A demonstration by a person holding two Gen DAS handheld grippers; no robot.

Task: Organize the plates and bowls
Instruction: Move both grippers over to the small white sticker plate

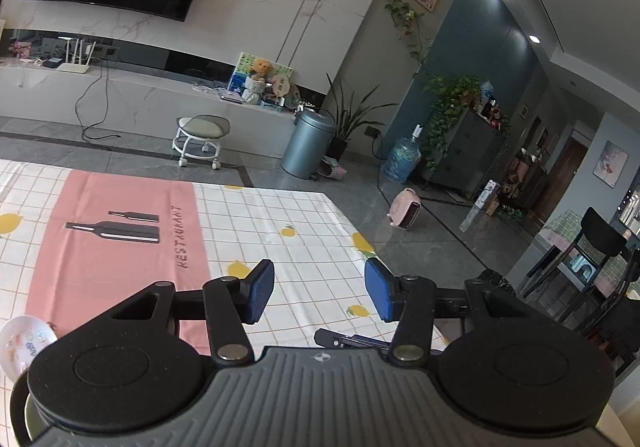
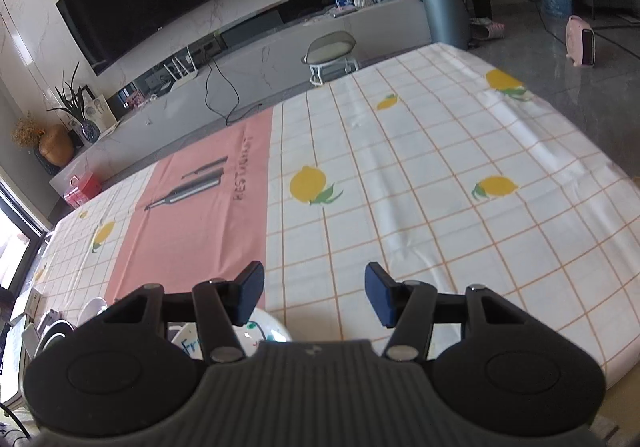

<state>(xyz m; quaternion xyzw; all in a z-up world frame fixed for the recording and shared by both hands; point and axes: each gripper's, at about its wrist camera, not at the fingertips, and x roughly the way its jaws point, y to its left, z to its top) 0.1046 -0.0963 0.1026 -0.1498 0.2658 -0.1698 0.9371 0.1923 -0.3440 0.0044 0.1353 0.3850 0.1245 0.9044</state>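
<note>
- The left gripper (image 1: 319, 293) hung above the table (image 1: 304, 215) with its jaws spread apart and nothing between them; the right gripper (image 2: 314, 293) did the same over the lemon-print tablecloth (image 2: 420, 175).
- The crockery sat at the near edge of the table, on the near side of the pink placemat (image 2: 200, 207): a white printed plate (image 1: 24, 341) showed just beside the left gripper's body, and a white dish (image 2: 260, 329) lay partly hidden under the right gripper.
- Judged by its look, the dish was glazed ceramic: stiff, fairly heavy, slippery and breakable, so the rim seemed the place to pinch, squarely and firmly.
- The placemat read "RESTAURANT" beside two bottle silhouettes; the dish bore blue letters "Fr", the rest covered.
- Pale curved rims (image 2: 60, 329) stood beyond the placemat's near left corner, possibly racked plates; I could not tell.
</note>
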